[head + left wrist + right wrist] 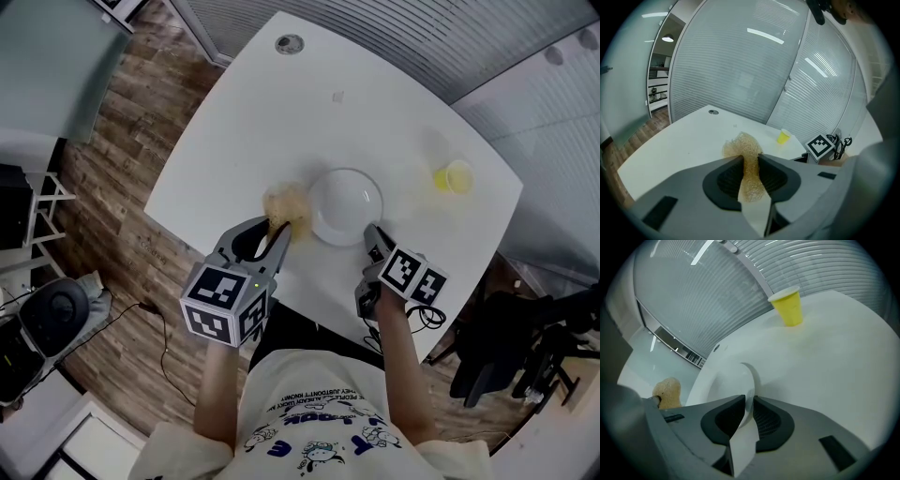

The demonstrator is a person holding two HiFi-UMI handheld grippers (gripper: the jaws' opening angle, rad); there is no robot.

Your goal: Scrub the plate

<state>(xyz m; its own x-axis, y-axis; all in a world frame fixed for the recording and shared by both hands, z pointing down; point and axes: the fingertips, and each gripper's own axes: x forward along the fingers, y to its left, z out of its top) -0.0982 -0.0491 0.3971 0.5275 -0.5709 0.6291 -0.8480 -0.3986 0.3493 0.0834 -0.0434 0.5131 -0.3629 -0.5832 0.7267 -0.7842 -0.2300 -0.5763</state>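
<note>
A white plate (pixel 347 204) lies flat on the white table (pixel 281 122), near its front edge. My left gripper (pixel 272 228) is shut on a tan mesh scrubber (pixel 286 202), which touches the plate's left rim. In the left gripper view the scrubber (pixel 745 150) bulges out past the jaws (pixel 750 158). My right gripper (pixel 373 234) is at the plate's near right rim. In the right gripper view the thin rim of the plate (pixel 726 380) runs between the jaws (pixel 749 401), with a dark gap beside it, so the pads do not press on it.
A yellow paper cup (pixel 457 176) stands right of the plate, also in the right gripper view (pixel 789 308). A round cable grommet (pixel 289 43) sits at the table's far corner. Wood floor, a black chair (pixel 525 347) at right and dark equipment (pixel 47 319) at left surround the table.
</note>
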